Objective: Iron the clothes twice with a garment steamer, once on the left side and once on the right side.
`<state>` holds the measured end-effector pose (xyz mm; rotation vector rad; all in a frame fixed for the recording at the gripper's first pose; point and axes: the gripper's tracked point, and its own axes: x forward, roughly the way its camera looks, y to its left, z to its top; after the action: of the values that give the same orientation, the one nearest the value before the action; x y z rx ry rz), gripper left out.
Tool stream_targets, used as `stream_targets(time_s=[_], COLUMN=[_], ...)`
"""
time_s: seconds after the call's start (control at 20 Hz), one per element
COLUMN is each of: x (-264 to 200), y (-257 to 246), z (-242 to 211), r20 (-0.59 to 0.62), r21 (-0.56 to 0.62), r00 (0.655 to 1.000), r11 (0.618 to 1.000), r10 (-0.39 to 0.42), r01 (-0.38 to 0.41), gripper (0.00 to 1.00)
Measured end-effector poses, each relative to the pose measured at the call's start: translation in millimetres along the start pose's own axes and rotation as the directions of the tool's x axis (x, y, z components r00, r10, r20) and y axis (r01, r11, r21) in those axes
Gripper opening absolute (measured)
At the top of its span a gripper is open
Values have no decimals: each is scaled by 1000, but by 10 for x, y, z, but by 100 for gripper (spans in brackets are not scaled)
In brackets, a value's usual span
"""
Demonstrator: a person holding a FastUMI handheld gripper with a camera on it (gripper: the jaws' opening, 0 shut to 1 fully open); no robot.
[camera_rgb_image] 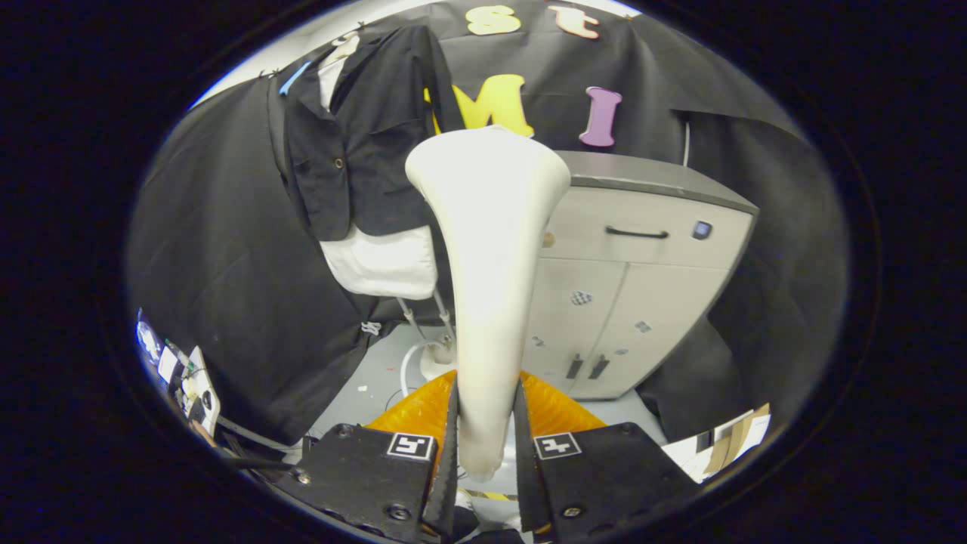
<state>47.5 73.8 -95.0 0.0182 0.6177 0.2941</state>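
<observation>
1. Black cloth drapes the booth behind.
2. Cream plastic garment steamer stands upright, long axis vertical, wide head uppermost.
3. Gripper fingers pinch its narrow handle.
4. Black jacket over white shirt hangs beyond-left; grey cabinet beyond-right.

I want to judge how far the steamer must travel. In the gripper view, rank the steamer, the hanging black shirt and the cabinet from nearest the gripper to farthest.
1. Steamer: clamped between the fingers of the gripper, head pointing ahead.
2. and 3. Black shirt, hanging beyond the steamer head on one side, and cabinet, standing on the other side: both well beyond the fingers, too close to rank.
</observation>
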Motion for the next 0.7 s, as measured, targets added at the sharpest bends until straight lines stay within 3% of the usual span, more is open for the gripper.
stream_targets(time_s=[0.35, 0.7], x=[-724, -1108], y=[-857, -1114], z=[-720, -1249], r20=[24, 45], r21=[103, 173], r00=[998, 994], r11=[994, 981], r10=[-50, -97], r01=[47, 88], gripper=[35, 35])
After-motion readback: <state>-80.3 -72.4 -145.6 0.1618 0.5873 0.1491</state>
